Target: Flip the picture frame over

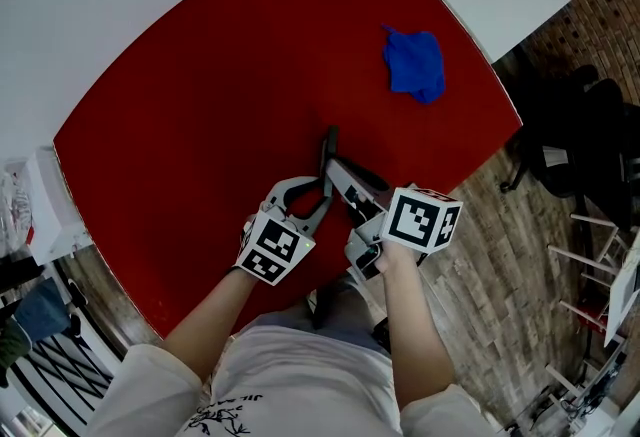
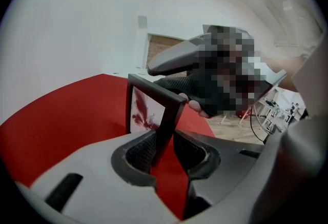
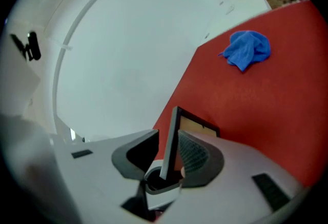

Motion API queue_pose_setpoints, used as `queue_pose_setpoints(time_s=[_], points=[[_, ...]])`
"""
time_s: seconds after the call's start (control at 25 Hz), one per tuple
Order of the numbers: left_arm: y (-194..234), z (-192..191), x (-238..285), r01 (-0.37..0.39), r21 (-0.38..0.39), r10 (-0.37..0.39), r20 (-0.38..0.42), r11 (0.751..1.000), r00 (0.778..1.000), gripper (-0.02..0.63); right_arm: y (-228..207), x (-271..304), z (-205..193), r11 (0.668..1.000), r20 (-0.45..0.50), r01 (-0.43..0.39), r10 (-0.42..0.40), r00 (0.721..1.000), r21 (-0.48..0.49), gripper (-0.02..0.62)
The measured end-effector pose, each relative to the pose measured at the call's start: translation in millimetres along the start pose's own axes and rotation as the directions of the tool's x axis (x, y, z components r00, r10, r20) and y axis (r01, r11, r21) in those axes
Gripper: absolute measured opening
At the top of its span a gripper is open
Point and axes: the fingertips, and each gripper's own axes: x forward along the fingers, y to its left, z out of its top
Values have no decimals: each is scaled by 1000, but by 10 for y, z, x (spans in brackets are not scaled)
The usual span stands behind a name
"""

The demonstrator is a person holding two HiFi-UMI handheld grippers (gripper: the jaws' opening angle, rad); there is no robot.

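A dark-framed picture frame (image 1: 338, 165) stands on edge on the red table (image 1: 200, 105), close to the near edge. In the left gripper view its picture side with a red print (image 2: 143, 113) faces left. The brown backing (image 3: 195, 126) shows in the right gripper view. My left gripper (image 1: 318, 197) is open, and the frame's near upright bar (image 2: 166, 125) sits between its pads without being squeezed. My right gripper (image 1: 350, 187) reaches in from the right, also open. The frame's edge (image 3: 170, 138) stands between its jaws, with a gap on the left side.
A crumpled blue cloth (image 1: 415, 63) lies far off on the table's right part, also visible as a blue cloth (image 3: 246, 49) in the right gripper view. The table's near edge is just below the grippers. A black chair (image 1: 580, 145) stands on the wooden floor to the right.
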Motion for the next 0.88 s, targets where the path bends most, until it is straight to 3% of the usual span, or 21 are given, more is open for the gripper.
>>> queue_pose_setpoints(time_s=[0.16, 0.4, 0.88], points=[[-10, 10, 16, 2, 2, -2, -4, 1000, 1000, 110, 17, 37, 35, 974, -53, 122, -134, 990, -191, 103], [-40, 22, 66, 14, -7, -14, -2, 1000, 1000, 112, -100, 56, 1, 912, -67, 234, -271, 960, -338, 101], [-112, 153, 60, 41, -15, -41, 23, 999, 999, 112, -304, -189, 142, 901, -11, 318, -336, 942, -294, 71]])
